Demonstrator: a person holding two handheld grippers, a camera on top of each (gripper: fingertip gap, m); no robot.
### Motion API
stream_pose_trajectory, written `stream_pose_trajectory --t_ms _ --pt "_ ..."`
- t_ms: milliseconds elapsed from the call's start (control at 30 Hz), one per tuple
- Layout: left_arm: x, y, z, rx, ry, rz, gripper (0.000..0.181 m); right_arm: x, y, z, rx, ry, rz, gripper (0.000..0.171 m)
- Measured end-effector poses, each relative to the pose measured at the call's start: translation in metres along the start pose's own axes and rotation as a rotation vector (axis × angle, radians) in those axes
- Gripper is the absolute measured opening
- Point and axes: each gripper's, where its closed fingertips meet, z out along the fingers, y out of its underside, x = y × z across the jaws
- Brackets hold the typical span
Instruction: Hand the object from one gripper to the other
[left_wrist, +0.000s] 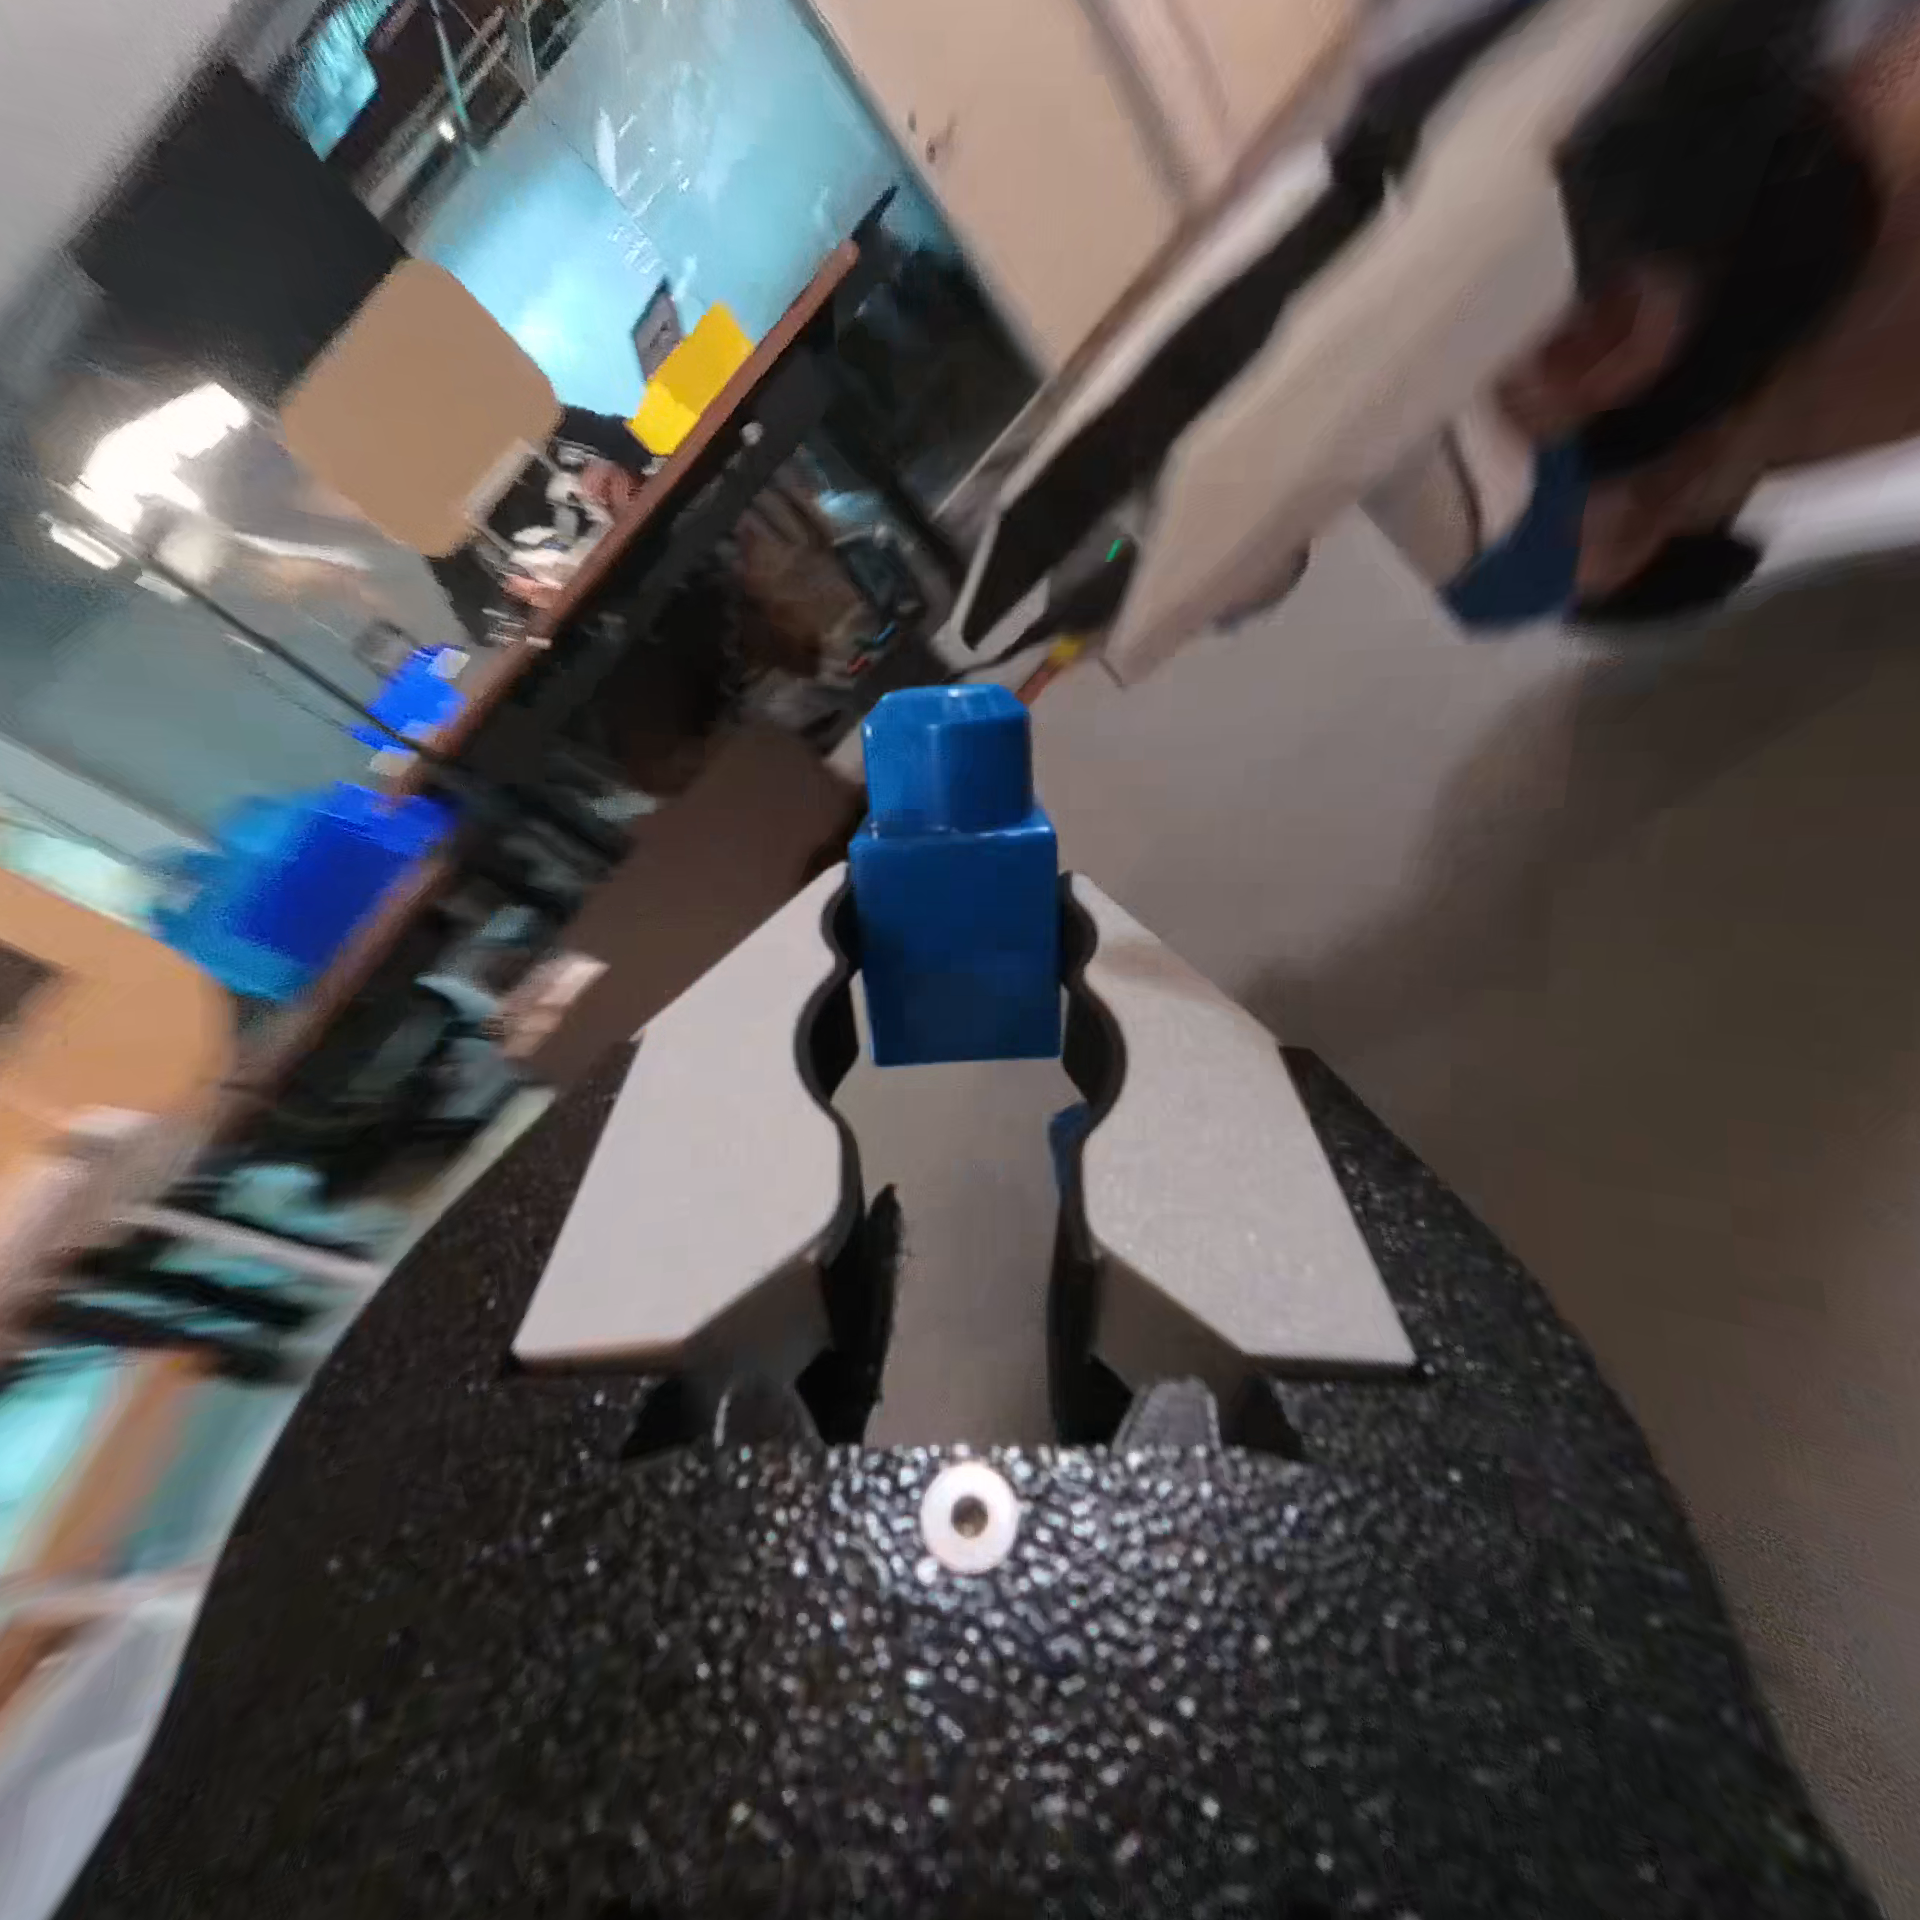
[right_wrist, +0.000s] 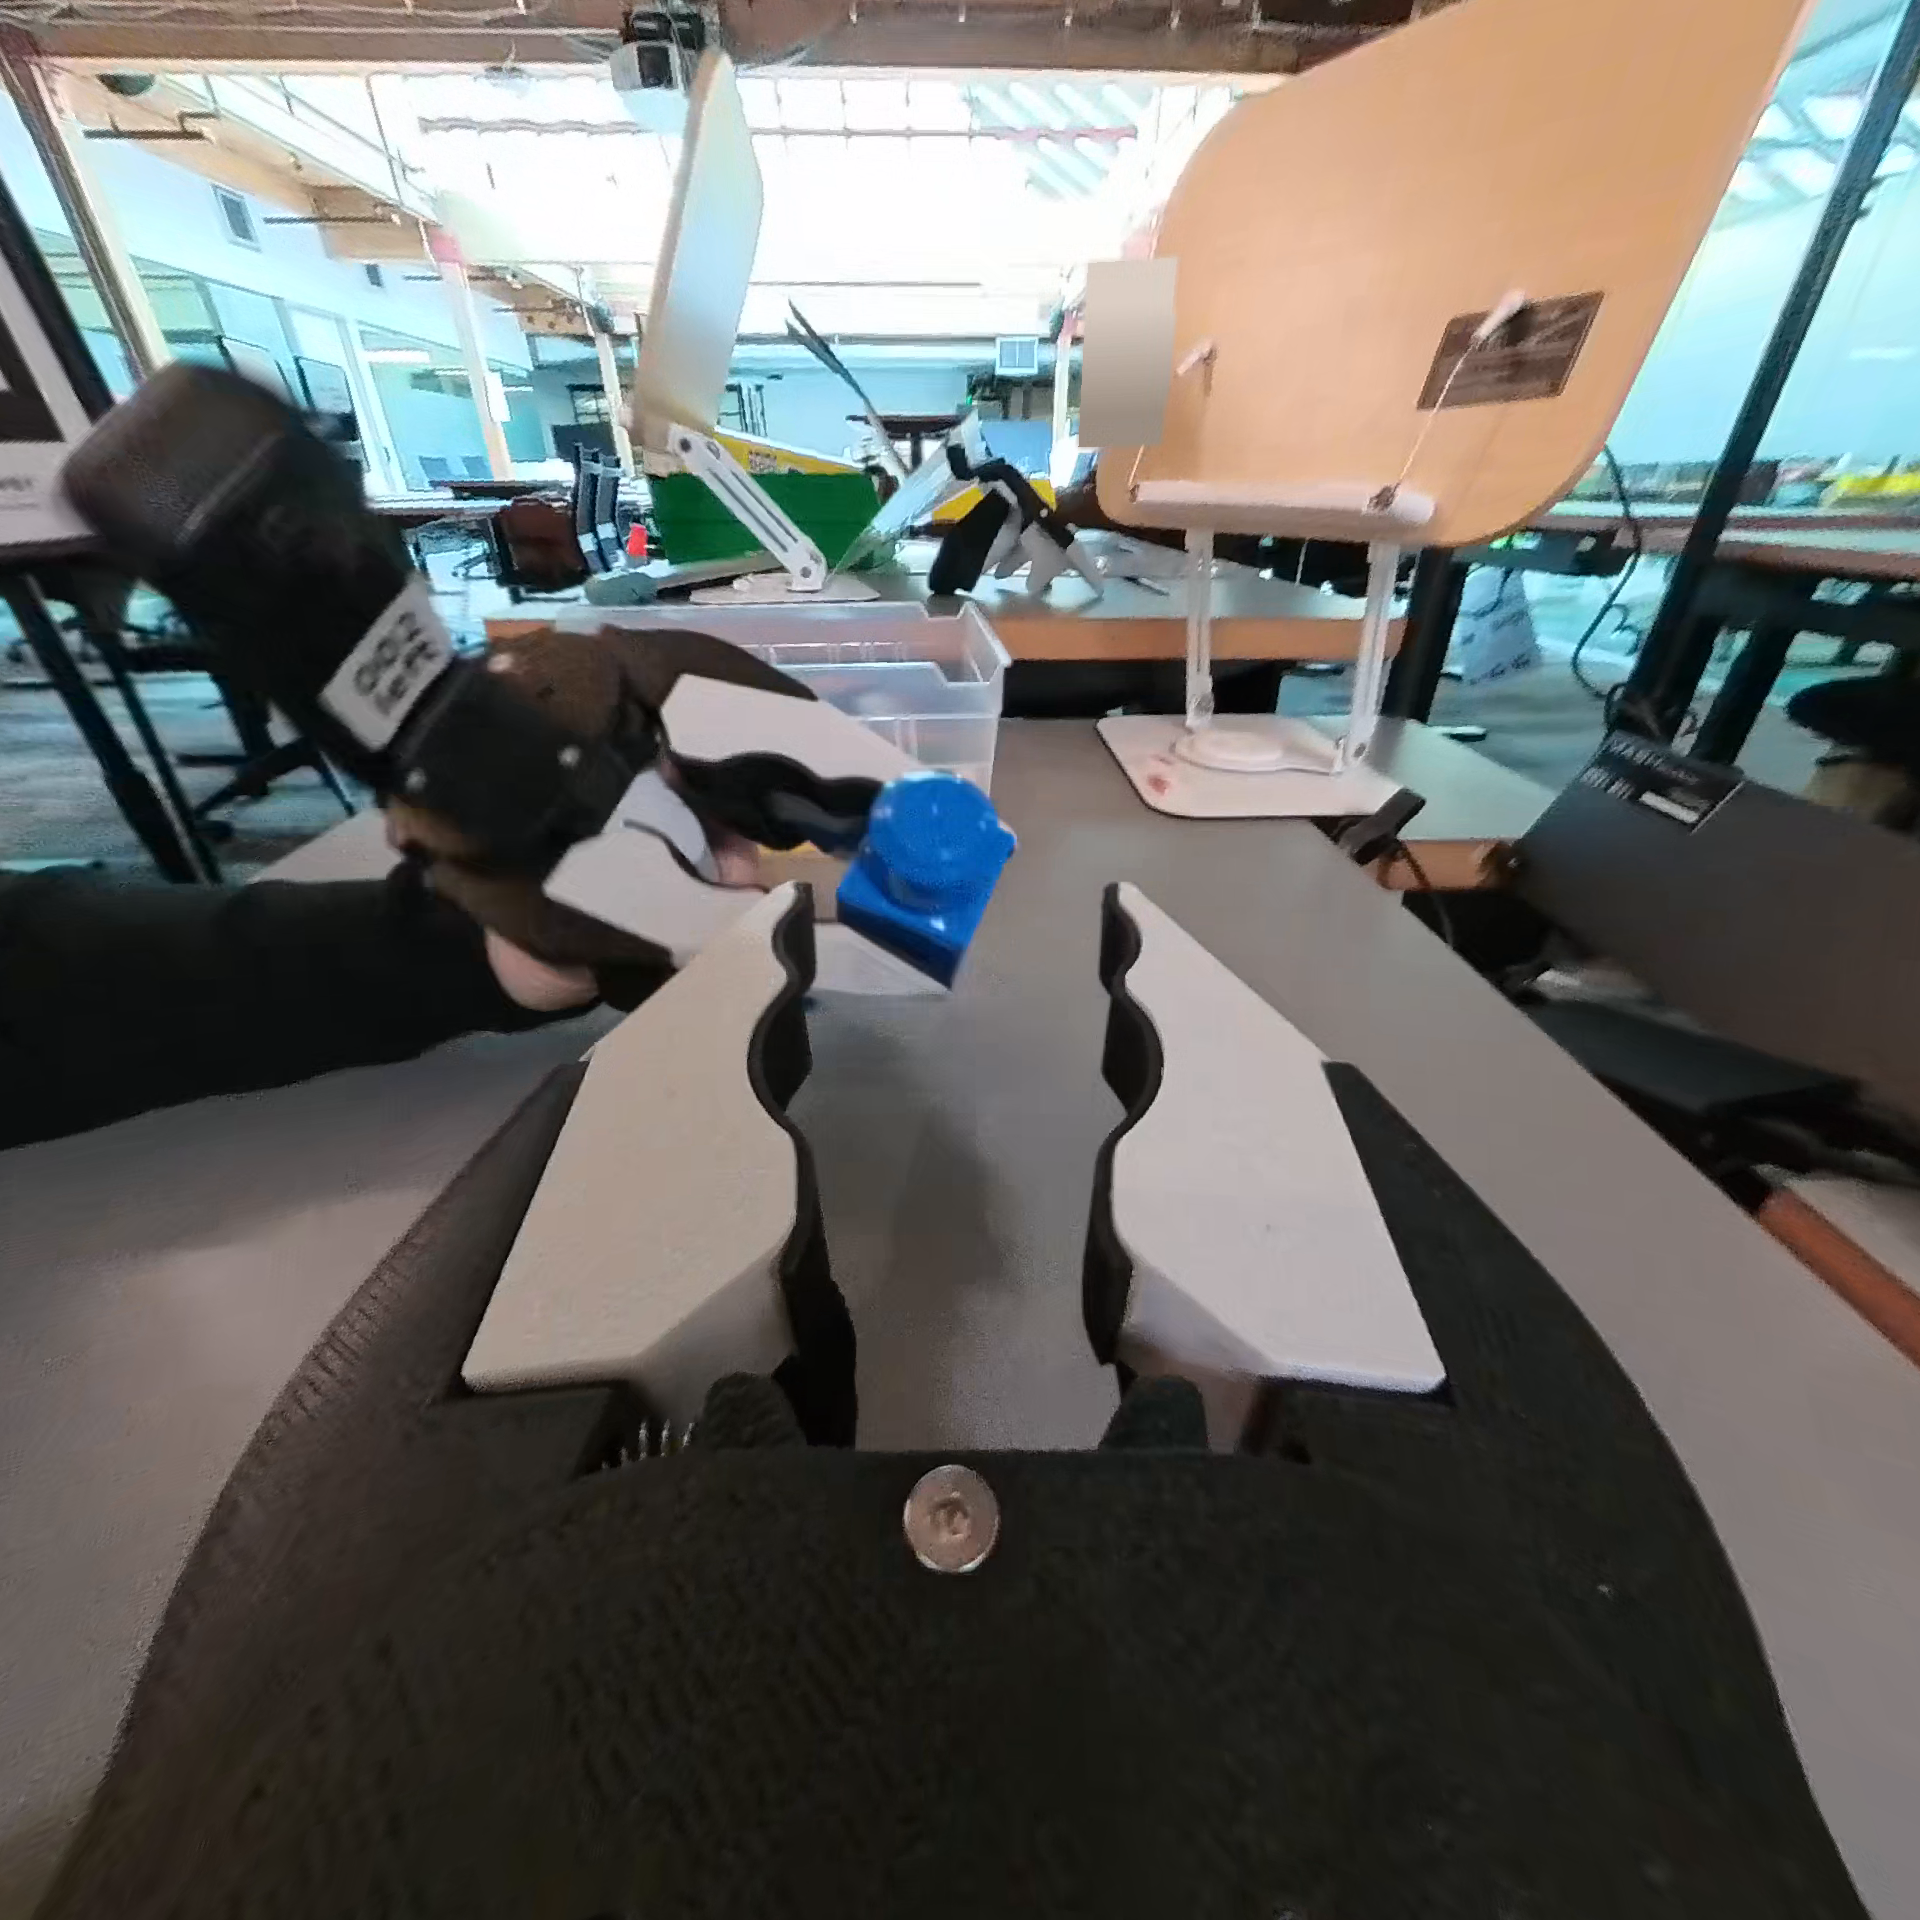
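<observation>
Grey table (right_wrist: 1299, 1039) bears clear bin (right_wrist: 894, 675), white stand (right_wrist: 1247, 769).

Left gripper (left_wrist: 958, 935) jaws clamp blue block (left_wrist: 956, 914).

Bright windows (right_wrist: 883, 125) behind grey table (right_wrist: 1299, 1039)

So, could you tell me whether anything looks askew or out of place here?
Nothing is spilled or damaged. The blue block sits tilted in the left gripper, which holds it above the table. It lies off-centre, toward the left finger of the open right gripper.
</observation>
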Motion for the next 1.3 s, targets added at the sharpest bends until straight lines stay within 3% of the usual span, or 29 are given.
stream_pose_trajectory --t_ms 100,167,267,367,467,667,800,833,900,967,1133,1233,1300 --pt "0.0 -0.019 -0.01 0.208 0.229 -0.468 0.034 -0.001 -0.004 0.0 0.017 0.019 -0.071 0.064" --pt "-0.007 -0.027 -0.021 0.338 0.392 -0.781 0.035 -0.001 -0.009 0.002 0.038 0.083 -0.202 0.09" --pt "-0.007 -0.027 -0.029 0.384 0.635 -1.12 0.035 -0.011 -0.01 0.012 0.02 0.133 -0.407 0.097" --pt "0.013 -0.032 -0.033 0.332 0.871 -1.26 0.035 -0.025 -0.002 0.026 -0.023 0.119 -0.527 0.097" --pt "0.03 -0.039 -0.041 0.278 1.041 -1.313 0.035 -0.034 0.002 0.032 -0.034 0.099 -0.581 0.085" --pt "0.032 -0.044 -0.05 0.286 1.154 -1.371 0.035 -0.044 0.004 0.035 -0.031 0.056 -0.614 0.064" --pt "0.032 -0.043 -0.046 0.287 1.135 -1.379 0.036 -0.04 0.006 0.034 -0.045 0.05 -0.538 0.063" --pt "0.029 -0.044 -0.044 0.312 1.105 -1.372 0.04 -0.036 0.004 0.033 -0.042 0.056 -0.487 0.063" --pt "0.016 -0.042 -0.038 0.384 0.963 -1.319 0.071 -0.025 0.002 0.029 -0.034 0.06 -0.344 0.063" --pt "0.014 -0.034 -0.032 0.365 0.828 -1.187 0.079 -0.011 0.001 0.022 -0.03 0.054 -0.156 0.062" --pt "0.02 -0.01 -0.017 0.204 0.472 -0.575 0.071 0.002 -0.007 0.006 0.085 -0.152 0.462 0.063" --pt "0.015 0.007 -0.006 0.101 0.2 -0.135 0.089 -0.003 0.001 0.003 0.046 -0.27 0.662 0.062" --pt "0.009 -0.009 -0.004 0.135 0.047 0.07 0.106 -0.011 0.007 0.005 -0.004 -0.317 0.702 0.063"
